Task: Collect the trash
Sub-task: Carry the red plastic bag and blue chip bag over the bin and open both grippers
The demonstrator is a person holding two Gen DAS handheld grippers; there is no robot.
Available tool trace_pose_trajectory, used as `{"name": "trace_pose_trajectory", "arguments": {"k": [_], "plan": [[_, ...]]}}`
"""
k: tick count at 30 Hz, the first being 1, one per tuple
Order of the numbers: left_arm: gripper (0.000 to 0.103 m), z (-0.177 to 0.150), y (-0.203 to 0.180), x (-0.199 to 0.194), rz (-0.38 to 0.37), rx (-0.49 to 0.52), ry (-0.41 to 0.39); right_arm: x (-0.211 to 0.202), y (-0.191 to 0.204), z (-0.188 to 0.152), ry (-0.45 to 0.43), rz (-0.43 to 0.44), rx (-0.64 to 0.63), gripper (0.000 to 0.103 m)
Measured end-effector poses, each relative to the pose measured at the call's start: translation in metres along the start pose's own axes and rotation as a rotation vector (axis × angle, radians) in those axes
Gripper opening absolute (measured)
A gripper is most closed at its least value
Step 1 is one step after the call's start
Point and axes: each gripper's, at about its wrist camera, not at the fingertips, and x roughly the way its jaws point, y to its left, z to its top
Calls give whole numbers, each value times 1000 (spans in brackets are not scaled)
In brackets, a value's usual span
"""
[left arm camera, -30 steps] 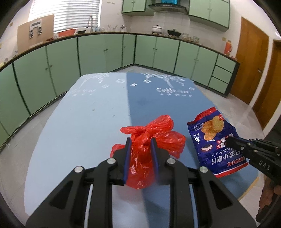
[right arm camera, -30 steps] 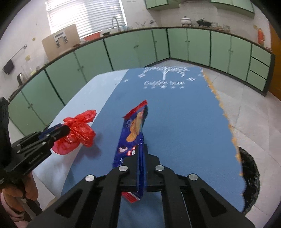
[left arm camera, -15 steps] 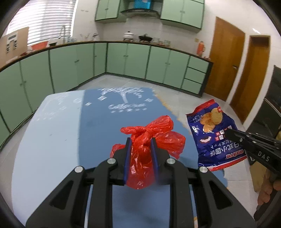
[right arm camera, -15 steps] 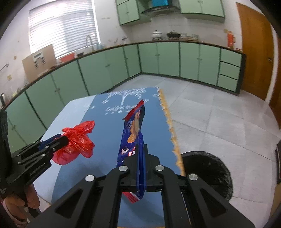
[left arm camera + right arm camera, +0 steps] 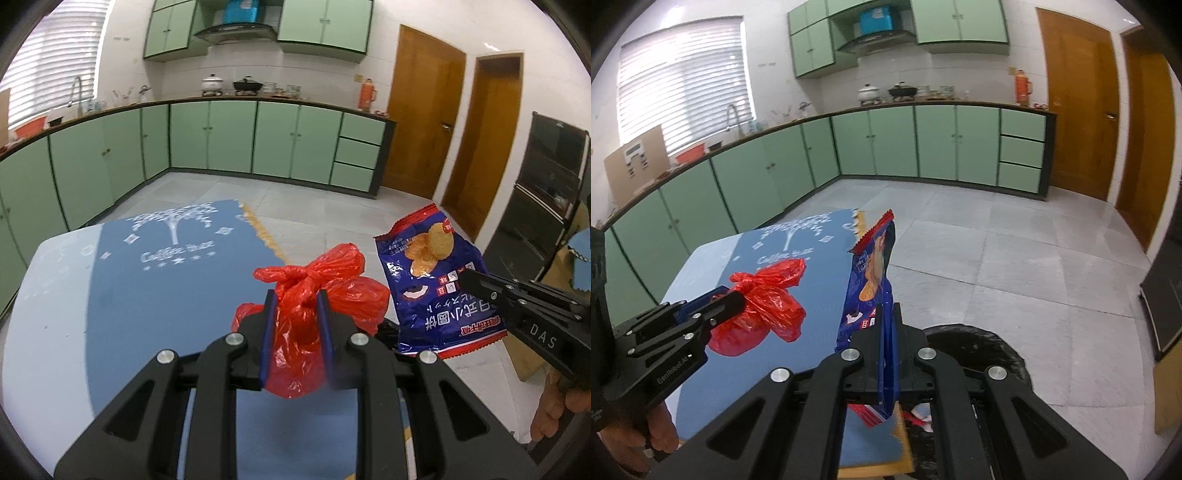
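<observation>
The left gripper point(image 5: 293, 317) is clenched on a knotted red plastic bag point(image 5: 314, 299), which is pinched between the two blue-padded fingers point(image 5: 266, 328) just below its knot. The bag is held in the air above the right edge of the table, its crumpled bulk bulging out on both sides of the fingers.

The right gripper point(image 5: 886, 354) is clamped on a blue foil snack packet with red sealed ends point(image 5: 871, 280). The packet is gripped near its lower end and stands nearly upright, seen edge-on in the right wrist view. In the left wrist view its printed face, showing round biscuits, is seen to the right of the red bag, out past the right edge of the table and apart from the bag.

Below both grippers lies a rounded table under a blue cloth with a white tree print point(image 5: 166, 280). A dark round bin lined with black plastic point(image 5: 979, 347) stands on the pale tiled floor point(image 5: 1015, 258) just beside the table's right edge, beneath the right gripper. Green kitchen cabinets point(image 5: 923, 140) and brown wooden doors point(image 5: 424, 122) are seen beyond.
</observation>
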Motion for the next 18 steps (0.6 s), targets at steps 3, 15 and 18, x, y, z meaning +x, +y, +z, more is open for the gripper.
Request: {"name": "trace_pose_trajectory", "arguments": {"k": [3, 15, 18], "plan": [[20, 2, -15, 7, -23, 18, 1, -5, -16, -1, -7, -28, 22, 3], [20, 13, -69, 47, -105, 79, 10, -12, -74, -13, -13, -149, 114, 3], [20, 15, -83, 60, -126, 91, 21, -9, -87, -18, -7, -178, 136, 3]]}}
